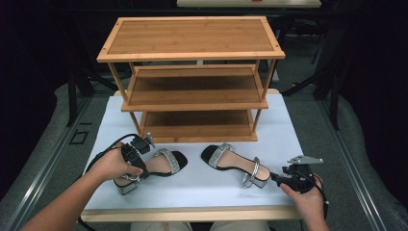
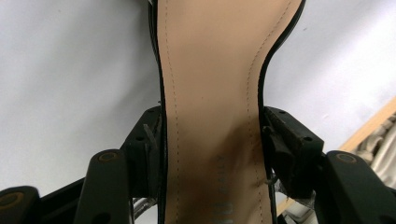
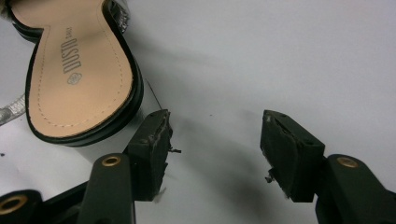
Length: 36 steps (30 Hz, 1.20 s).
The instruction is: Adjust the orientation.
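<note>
Two sandals lie on the white worktop (image 1: 202,192) before a wooden rack (image 1: 192,77), presumably to be shelved there. The left sandal (image 1: 154,168) is clamped across its narrow waist by the left claw (image 2: 212,154), both jaws pressed against the sole's edges, a grip that would likely let it be lifted level. The right claw (image 3: 215,149) is held wide open and empty just beside the heel of the right sandal (image 1: 235,163), apparently lined up to take it.

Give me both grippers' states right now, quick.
Left gripper: shut on the left sandal, fingers clamping its sole at the sides.
Right gripper: open, holding nothing, beside the right sandal.
</note>
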### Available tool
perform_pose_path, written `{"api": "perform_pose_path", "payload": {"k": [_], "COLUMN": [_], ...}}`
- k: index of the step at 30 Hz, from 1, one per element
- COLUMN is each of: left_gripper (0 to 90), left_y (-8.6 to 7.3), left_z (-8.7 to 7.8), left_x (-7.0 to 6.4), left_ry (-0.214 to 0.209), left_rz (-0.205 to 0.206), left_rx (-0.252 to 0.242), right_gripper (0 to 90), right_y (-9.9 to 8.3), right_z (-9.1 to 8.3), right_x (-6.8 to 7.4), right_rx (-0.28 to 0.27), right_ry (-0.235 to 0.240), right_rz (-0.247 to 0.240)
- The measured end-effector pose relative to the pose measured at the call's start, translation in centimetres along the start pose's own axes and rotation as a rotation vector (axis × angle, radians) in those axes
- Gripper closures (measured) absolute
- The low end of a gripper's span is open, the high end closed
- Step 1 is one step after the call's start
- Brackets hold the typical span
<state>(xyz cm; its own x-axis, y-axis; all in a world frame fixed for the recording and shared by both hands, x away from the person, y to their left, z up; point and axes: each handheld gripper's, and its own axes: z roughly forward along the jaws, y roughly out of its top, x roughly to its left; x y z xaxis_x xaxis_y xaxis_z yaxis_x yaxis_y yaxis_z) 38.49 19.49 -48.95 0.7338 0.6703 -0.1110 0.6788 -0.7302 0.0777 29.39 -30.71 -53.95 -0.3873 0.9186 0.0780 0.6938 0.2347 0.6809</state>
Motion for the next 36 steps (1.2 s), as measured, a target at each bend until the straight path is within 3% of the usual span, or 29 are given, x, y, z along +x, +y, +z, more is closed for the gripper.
{"api": "perform_pose_path", "payload": {"k": [5,8,14,15,17,18,23,36], "left_gripper": [42.8,42.8,42.8,42.9,42.8,42.9,42.9,42.9], "left_y": [0.0,0.0,0.6,0.8,1.1,1.1,2.4,4.1], "left_z": [-0.6,-1.1,-1.6,-1.5,-1.5,-1.5,-1.4,0.2], "left_x": [0.1,0.4,1.6,1.7,2.0,2.0,2.4,2.5], "left_ry": [0.001,-0.009,-0.005,-0.002,0.012,0.012,0.045,0.049], "left_rz": [0.003,-0.016,-0.099,-0.145,-0.196,-0.196,-0.294,-0.391], "left_rx": [-0.014,-0.035,-0.082,-0.101,-0.107,-0.107,-0.151,-0.198], "right_gripper": [41.9,41.9,41.9,41.9,41.9,41.9,41.9,41.8], "right_y": [0.0,0.0,0.0,0.0,0.0,0.0,-0.1,-0.1], "right_z": [0.0,0.0,0.0,0.0,0.1,0.1,0.1,0.1], "right_x": [0.0,0.0,0.0,0.0,0.0,0.0,0.0,-0.2], "right_rx": [0.000,-0.003,-0.005,-0.003,-0.002,-0.002,-0.002,-0.004], "right_ry": [0.000,0.000,-0.001,-0.001,-0.001,-0.001,0.001,0.002], "right_rz": [-0.001,0.002,0.004,0.001,0.001,0.001,0.003,0.005]}}
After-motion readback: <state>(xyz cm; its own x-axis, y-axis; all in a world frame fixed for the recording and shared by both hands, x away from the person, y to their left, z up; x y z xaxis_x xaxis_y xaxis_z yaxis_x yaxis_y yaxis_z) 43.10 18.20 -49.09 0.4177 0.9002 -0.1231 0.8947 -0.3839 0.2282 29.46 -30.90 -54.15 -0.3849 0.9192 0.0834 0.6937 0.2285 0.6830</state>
